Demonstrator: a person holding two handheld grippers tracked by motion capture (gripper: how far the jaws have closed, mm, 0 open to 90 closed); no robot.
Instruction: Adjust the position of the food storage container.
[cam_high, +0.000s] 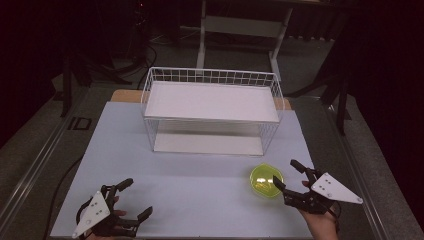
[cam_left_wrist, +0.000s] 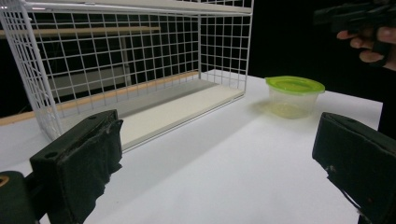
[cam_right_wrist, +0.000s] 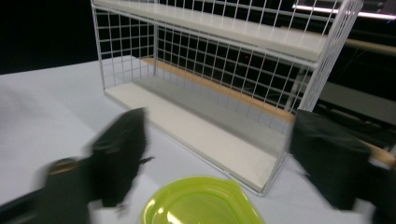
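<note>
Right gripper (cam_high: 287, 174) spread wide, jaws empty, hanging just beside the green-lidded tub (cam_high: 266, 180), not touching it. Left gripper (cam_high: 138, 197) also wide open, nothing between its 2 jaws, low at the near-left of the white table (cam_high: 200, 180). Tub sits in front of the 2-shelf wire rack (cam_high: 212, 110), twd its right end.

Green lid (cam_right_wrist: 201, 203) between spread jaws, wire shelf (cam_right_wrist: 224, 79) beyond
</note>
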